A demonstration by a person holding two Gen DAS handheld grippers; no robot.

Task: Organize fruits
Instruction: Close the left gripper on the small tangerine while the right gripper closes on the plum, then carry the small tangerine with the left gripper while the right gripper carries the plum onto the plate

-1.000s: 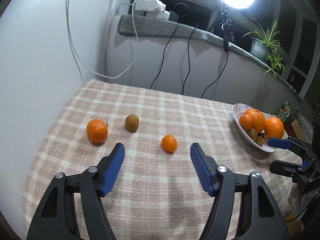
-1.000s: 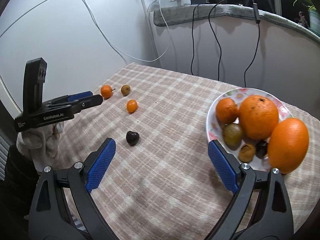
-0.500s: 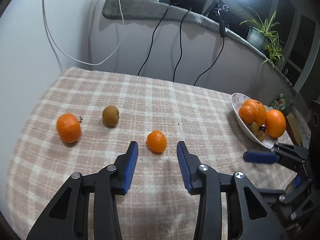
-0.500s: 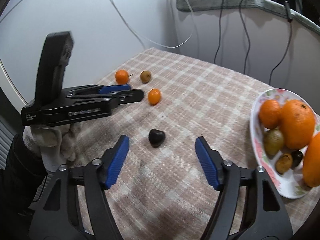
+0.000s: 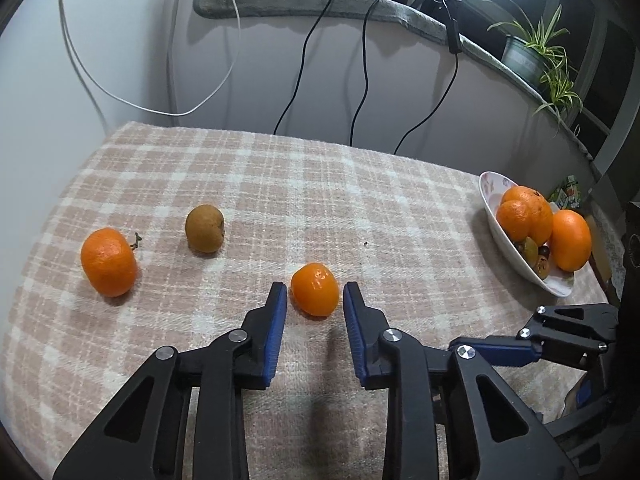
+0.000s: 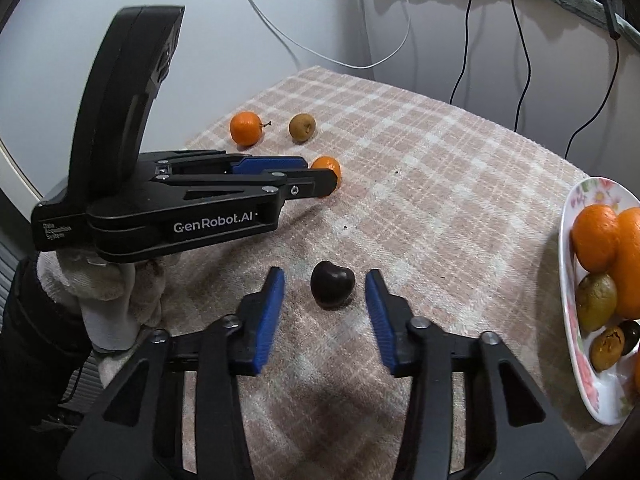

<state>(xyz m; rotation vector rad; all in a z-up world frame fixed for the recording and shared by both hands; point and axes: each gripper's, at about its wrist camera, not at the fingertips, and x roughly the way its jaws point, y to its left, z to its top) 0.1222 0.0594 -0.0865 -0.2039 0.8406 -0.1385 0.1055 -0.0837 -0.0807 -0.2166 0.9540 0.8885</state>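
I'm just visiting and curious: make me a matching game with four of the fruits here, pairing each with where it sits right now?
Things:
1. small orange
2. dark fruit
3. stemmed orange
4. brown fruit

Places:
A. between the right gripper pads
B. on the cloth, just right of the stemmed orange
C. farthest left on the cloth
D. between the left gripper pads

Pairs: 1-D, 2-A, 3-C, 4-B

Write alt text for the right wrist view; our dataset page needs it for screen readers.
The right gripper straddles a dark heart-shaped fruit on a plaid cloth, jaws just closing, not yet touching. Left of it, the left gripper brackets a small orange; a fruit plate sits right.
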